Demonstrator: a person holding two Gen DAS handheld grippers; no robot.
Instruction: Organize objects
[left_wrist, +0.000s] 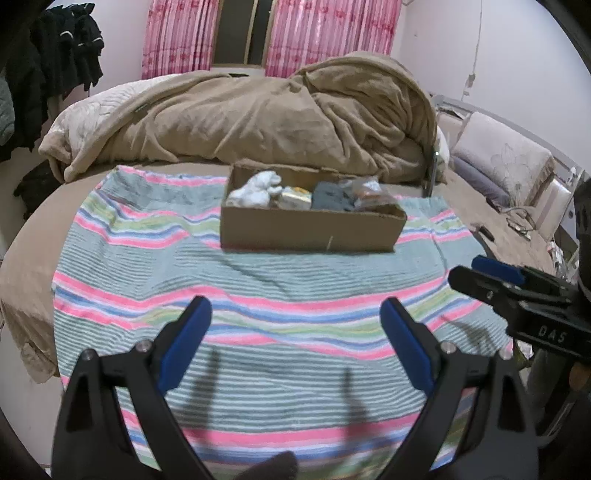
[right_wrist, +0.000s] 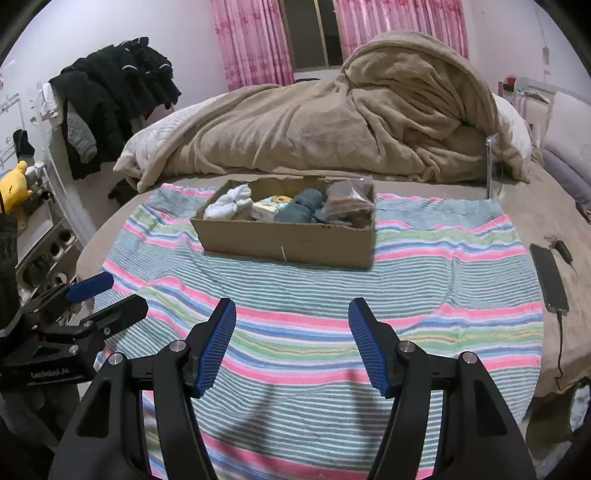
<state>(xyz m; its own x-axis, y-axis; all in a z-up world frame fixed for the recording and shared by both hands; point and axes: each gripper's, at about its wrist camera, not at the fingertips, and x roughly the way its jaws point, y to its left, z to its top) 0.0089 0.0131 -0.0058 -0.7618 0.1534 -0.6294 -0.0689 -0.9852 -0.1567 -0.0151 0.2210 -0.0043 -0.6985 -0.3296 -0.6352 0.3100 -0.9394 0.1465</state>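
Note:
A cardboard box stands on a striped towel spread on the bed. In it lie a white sock bundle, a small yellow-white packet, a grey-blue cloth roll and a clear bag with brown contents. My left gripper is open and empty above the near part of the towel; it also shows in the right wrist view. My right gripper is open and empty; it shows at the right edge of the left wrist view.
A heaped tan blanket lies behind the box. A phone on a cable lies on the bed to the right of the towel. Dark clothes hang at the left. Pillows sit at the right.

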